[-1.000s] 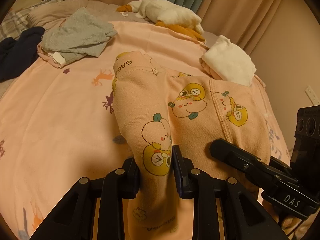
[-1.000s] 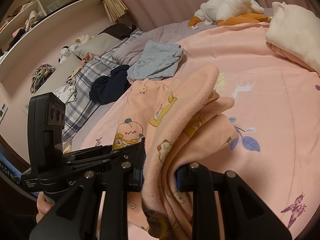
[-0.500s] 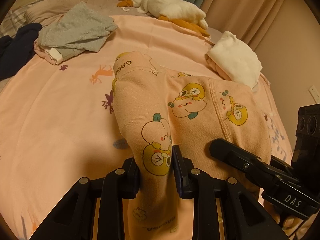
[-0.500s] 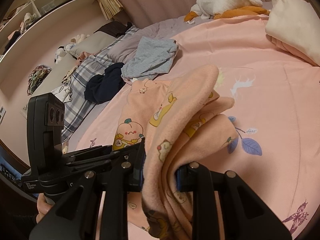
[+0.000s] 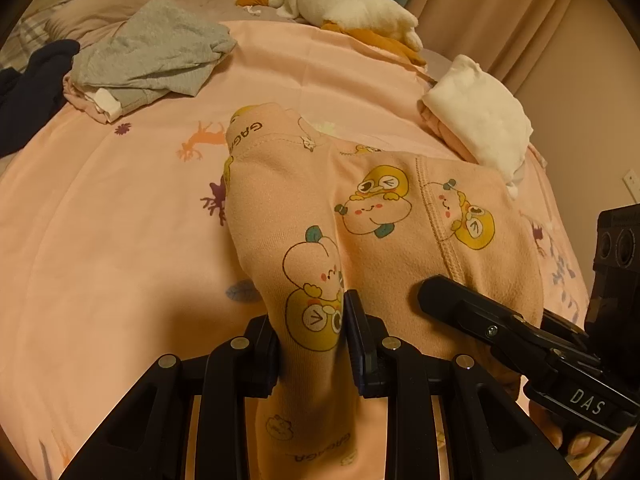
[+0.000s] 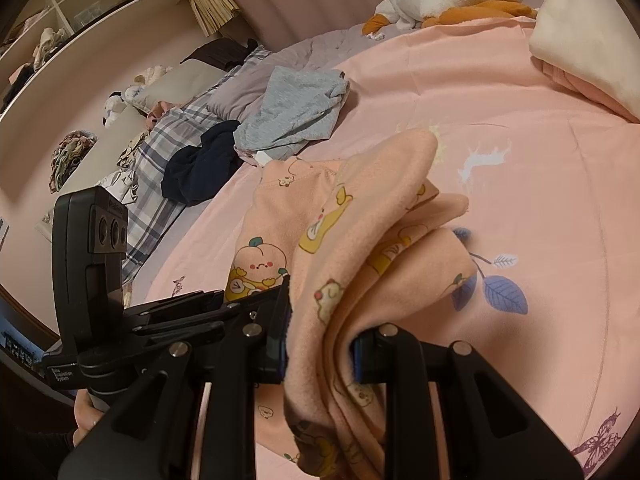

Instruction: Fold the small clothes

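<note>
A small peach garment (image 5: 380,216) printed with cartoon peaches hangs between both grippers above the pink bedsheet (image 5: 100,240). My left gripper (image 5: 312,320) is shut on one edge of it. My right gripper (image 6: 320,344) is shut on a bunched, folded edge of the same garment (image 6: 360,248). The right gripper's finger also shows in the left wrist view (image 5: 480,316), close beside the cloth. The left gripper shows at the left of the right wrist view (image 6: 160,320).
A grey garment pile (image 5: 148,56) and a dark navy garment (image 5: 32,88) lie at the far left. A folded white and pink stack (image 5: 480,120) sits at the right. A white plush toy (image 5: 344,4) lies by the curtains. Shelves (image 6: 60,20) line the wall.
Both grippers have carried the garment slightly forward over the bed; their hold on it is unchanged.
</note>
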Motion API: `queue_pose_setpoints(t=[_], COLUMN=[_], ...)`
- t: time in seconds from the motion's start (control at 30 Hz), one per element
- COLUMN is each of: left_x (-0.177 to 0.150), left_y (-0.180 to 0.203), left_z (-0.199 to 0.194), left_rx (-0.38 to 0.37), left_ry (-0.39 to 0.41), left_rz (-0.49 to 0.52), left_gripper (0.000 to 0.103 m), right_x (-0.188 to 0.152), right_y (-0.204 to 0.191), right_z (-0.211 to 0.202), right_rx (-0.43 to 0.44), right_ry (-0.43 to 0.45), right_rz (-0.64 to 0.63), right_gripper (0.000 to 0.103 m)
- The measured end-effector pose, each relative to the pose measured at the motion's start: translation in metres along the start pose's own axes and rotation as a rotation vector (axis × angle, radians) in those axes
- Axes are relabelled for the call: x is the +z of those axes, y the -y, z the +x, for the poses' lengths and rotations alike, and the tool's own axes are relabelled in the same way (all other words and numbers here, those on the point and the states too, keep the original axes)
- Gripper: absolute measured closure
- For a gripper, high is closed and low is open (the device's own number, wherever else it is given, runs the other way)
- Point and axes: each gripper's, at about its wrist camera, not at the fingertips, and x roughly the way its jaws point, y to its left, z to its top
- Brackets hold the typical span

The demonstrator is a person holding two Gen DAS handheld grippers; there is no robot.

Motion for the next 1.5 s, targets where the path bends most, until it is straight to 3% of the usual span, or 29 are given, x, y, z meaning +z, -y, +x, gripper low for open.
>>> queue_pose_setpoints(t=[1.5], left_x=[0.001], left_y=[0.004], left_z=[0.03], left_rx=[0.041], left_ry=[-0.054], left_rz=[-0.015], left_gripper=[0.077], right_x=[0.002], right_y=[0.022], right_z=[0.029], right_rx=[-0.028], right_ry=[-0.059], right_rz=[0.055], right_gripper=[0.079])
